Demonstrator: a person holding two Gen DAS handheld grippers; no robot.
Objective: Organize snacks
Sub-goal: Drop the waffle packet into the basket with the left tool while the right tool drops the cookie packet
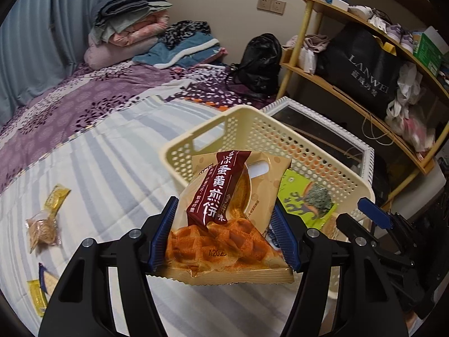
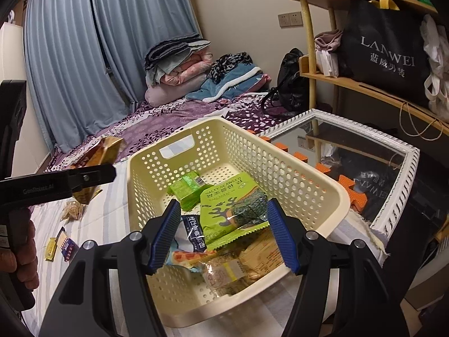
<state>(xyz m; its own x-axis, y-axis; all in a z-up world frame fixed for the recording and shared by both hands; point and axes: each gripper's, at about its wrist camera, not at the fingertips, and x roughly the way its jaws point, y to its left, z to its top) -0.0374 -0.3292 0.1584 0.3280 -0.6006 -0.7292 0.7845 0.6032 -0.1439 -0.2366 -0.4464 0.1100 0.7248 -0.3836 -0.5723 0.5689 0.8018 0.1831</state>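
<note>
The left gripper (image 1: 224, 236), black-framed with ribbed blue pads, is clenched on a tan foil packet printed with golden waffles and a dark red label band (image 1: 224, 224), the pads pressing its two side edges so that it hangs lifted above the striped pale blue and white bedsheet (image 1: 106, 168), its sealed bottom edge toward the camera. In the left wrist view the packet covers the near part of the cream perforated plastic basket (image 1: 252, 129), which lies just beyond it toward 12 o'clock. The right gripper (image 2: 224, 233) is released, its blue pads spread wide and holding nothing, tilted down over the near rim of the basket (image 2: 283, 174). Between its fingers in the right wrist view lies a lime-green seaweed snack bag (image 2: 230, 210) inside the basket, with a smaller green packet (image 2: 186, 186) at its 11 o'clock, a blue-and-white wrapper with orange print (image 2: 190, 241) at its 7 o'clock and a clear pack of round biscuits (image 2: 224, 275) at 6 o'clock near the front wall. From that view the left gripper's black arm enters at 9 o'clock, gripped by a bare hand (image 2: 19, 255) at the frame's left edge. On the sheet at 9 o'clock of the basket lie loose snacks: a clear packet of pale crackers (image 1: 42, 230), a yellow sachet (image 1: 57, 198) touching its top, and another yellow wrapper (image 1: 38, 297) nearer the camera. A white-framed mirror (image 2: 393, 191) rests flat at the basket's 3 o'clock.
</note>
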